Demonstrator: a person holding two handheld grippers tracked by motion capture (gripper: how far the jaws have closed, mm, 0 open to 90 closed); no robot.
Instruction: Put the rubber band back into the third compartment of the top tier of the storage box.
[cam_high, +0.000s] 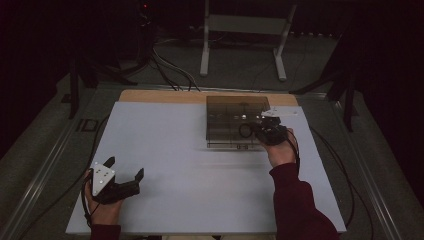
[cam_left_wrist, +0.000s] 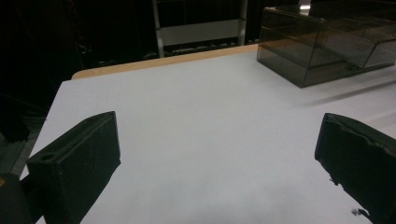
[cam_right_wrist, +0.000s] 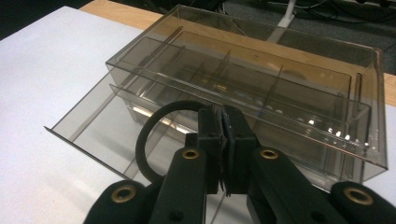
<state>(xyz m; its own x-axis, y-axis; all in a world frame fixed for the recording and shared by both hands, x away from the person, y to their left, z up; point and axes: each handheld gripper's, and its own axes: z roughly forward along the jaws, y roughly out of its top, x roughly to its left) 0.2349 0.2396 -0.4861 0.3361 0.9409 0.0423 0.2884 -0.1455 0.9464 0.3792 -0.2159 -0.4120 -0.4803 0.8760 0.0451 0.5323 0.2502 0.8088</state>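
A smoked clear plastic box (cam_high: 235, 112) with several compartments stands at the back right of the white tabletop (cam_high: 175, 150). Its shallow drawer (cam_right_wrist: 88, 126) is pulled out toward me. My right gripper (cam_high: 256, 129) hovers over the drawer's front, shut on a thin black ring (cam_right_wrist: 140, 147). In the right gripper view the jaws (cam_right_wrist: 224, 135) meet on the ring's edge, and its loop hangs out to their left. The ring (cam_high: 245, 131) also shows in the high view. My left gripper (cam_high: 125, 167) rests low at the front left, open with nothing between its jaws (cam_left_wrist: 219, 154).
A wooden strip (cam_high: 150, 96) runs along the table's far edge. Beyond it stand a white metal frame (cam_high: 240, 30) and cables on a dark floor. From the left gripper view the box (cam_left_wrist: 317, 51) sits far off at the upper right.
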